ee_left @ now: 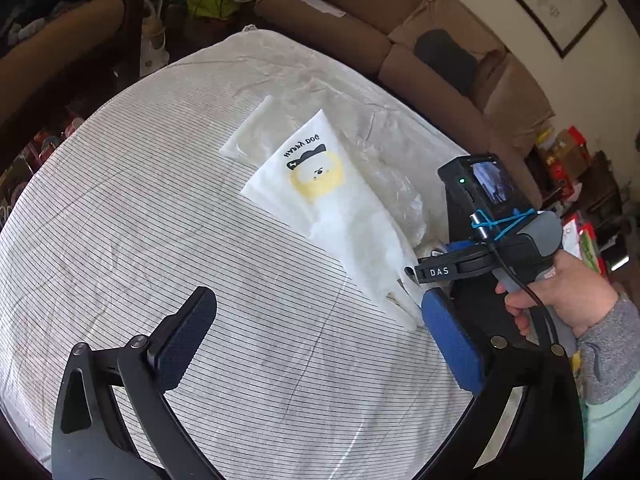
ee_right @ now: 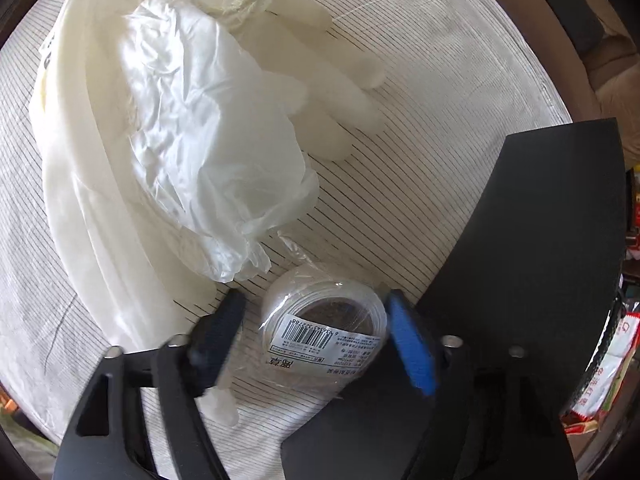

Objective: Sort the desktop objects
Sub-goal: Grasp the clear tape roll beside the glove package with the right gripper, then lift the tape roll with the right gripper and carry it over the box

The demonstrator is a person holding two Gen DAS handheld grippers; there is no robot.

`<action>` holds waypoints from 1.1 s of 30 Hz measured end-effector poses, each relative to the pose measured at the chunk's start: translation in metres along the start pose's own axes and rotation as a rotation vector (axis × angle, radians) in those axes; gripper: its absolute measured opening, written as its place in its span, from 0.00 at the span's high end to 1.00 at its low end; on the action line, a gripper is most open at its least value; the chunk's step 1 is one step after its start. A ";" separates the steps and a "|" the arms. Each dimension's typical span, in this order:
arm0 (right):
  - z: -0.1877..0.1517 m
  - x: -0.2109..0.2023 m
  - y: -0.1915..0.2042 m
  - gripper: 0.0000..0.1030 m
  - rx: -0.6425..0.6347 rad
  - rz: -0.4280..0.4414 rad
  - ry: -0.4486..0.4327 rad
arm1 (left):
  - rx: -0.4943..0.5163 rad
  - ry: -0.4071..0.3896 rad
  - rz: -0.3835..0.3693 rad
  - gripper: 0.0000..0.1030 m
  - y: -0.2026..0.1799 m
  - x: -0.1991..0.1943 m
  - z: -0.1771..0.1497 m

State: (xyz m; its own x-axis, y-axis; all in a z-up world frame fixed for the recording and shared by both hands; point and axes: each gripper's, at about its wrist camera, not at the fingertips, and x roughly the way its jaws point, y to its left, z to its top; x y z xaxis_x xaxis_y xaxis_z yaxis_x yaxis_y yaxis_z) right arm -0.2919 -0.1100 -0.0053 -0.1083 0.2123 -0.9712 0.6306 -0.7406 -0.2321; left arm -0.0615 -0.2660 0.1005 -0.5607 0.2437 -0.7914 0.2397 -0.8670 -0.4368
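A white bag printed with a yellow dog [ee_left: 320,168] lies on the striped tablecloth [ee_left: 140,208]; it shows as white cloth [ee_right: 80,168] in the right wrist view. On it lies a crumpled clear plastic bag [ee_right: 208,128] and a pale rubber glove [ee_right: 328,80]. A wrapped roll of clear tape with a barcode label [ee_right: 324,328] sits between the fingers of my right gripper [ee_right: 316,320], which is open around it. My left gripper [ee_left: 320,320] is open and empty above the cloth. The right gripper's body [ee_left: 492,240] shows at the right of the left wrist view.
A black flat board [ee_right: 532,264] lies at the table's right under the right gripper. A brown sofa [ee_left: 420,40] runs behind the table. Boxes and packets [ee_left: 568,156] crowd the floor at right. Clutter sits at the far left.
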 end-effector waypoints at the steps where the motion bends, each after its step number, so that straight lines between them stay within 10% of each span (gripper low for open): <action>1: -0.002 -0.006 -0.004 0.38 0.010 0.026 -0.022 | -0.008 0.001 -0.012 0.00 0.002 0.001 0.001; 5: -0.018 -0.049 -0.027 0.38 0.075 0.130 -0.146 | -0.046 0.044 -0.121 0.00 0.001 0.008 -0.001; 11: -0.071 -0.134 -0.023 0.38 0.081 0.262 -0.370 | -0.207 0.113 -0.501 0.00 0.003 0.023 -0.007; 14: -0.091 -0.166 -0.019 0.38 0.139 0.405 -0.436 | -0.135 0.073 -0.624 0.00 -0.012 0.011 -0.006; 20: -0.110 -0.183 -0.030 0.38 0.343 0.751 -0.432 | 0.400 -0.305 -0.315 0.00 -0.092 -0.056 -0.030; 24: -0.124 -0.187 -0.019 0.38 0.374 0.878 -0.418 | 0.372 -0.302 -0.350 0.04 -0.097 -0.052 -0.032; 25: -0.127 -0.188 -0.016 0.38 0.373 0.908 -0.416 | 0.371 -0.272 -0.372 0.18 -0.099 -0.047 -0.031; 26: -0.131 -0.189 -0.014 0.38 0.365 0.922 -0.416 | 0.375 -0.246 -0.390 0.52 -0.101 -0.044 -0.030; 28: -0.137 -0.194 -0.010 0.39 0.340 0.888 -0.427 | 0.390 -0.224 -0.422 0.73 -0.108 -0.045 -0.032; 33: -0.152 -0.205 -0.027 0.39 0.327 0.873 -0.434 | 0.419 -0.241 -0.463 0.74 -0.124 -0.060 -0.041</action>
State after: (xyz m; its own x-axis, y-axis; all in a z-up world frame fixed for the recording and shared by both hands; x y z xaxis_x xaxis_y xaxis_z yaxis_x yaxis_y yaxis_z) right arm -0.1694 -0.0364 0.2086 -0.0219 -0.6844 -0.7288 0.3896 -0.6772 0.6242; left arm -0.0256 -0.1554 0.1843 -0.7047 0.5697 -0.4230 -0.3692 -0.8035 -0.4670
